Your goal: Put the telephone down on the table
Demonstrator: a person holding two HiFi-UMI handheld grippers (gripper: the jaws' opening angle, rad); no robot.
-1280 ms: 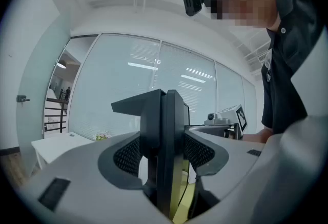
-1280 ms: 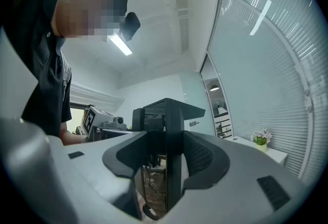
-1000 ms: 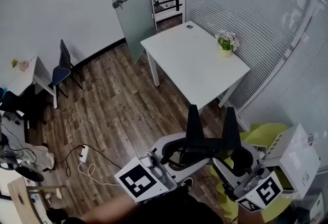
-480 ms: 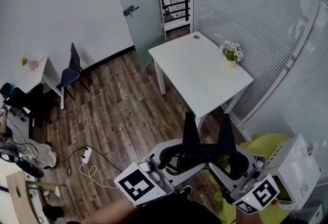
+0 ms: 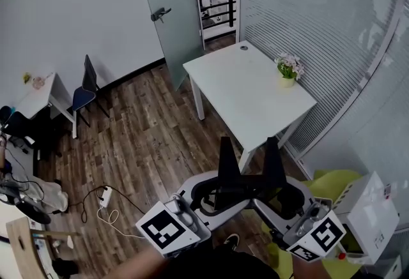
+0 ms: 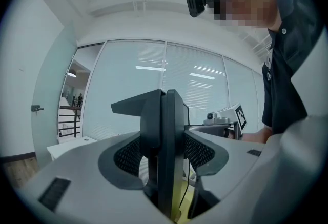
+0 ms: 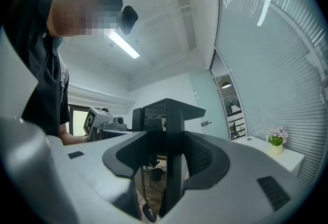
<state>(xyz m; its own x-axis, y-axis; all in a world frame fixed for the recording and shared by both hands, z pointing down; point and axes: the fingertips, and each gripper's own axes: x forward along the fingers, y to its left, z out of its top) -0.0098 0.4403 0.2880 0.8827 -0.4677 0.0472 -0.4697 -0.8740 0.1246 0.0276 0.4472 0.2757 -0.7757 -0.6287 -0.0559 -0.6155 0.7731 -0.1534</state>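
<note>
No telephone shows in any view. The white table (image 5: 249, 89) stands ahead across the wooden floor, with a small flower pot (image 5: 288, 69) near its right edge. My left gripper (image 5: 228, 159) and right gripper (image 5: 271, 156) are held close to my body, side by side, fingers pointing up and forward, well short of the table. Each pair of black fingers is pressed together with nothing between them, as seen in the left gripper view (image 6: 165, 97) and the right gripper view (image 7: 169, 107). Each gripper view also catches the other gripper's marker cube (image 6: 237, 115) (image 7: 95, 118).
A glass door (image 5: 169, 9) and a blinds-covered glass wall (image 5: 319, 16) lie behind the table. A dark chair (image 5: 83, 83) stands at a small desk on the left. A power strip with cable (image 5: 105, 195) lies on the floor. A white box (image 5: 370, 207) sits lower right.
Both grippers have drifted slightly left and down in the head view, still shut. The head camera's view of the room has shifted a little.
</note>
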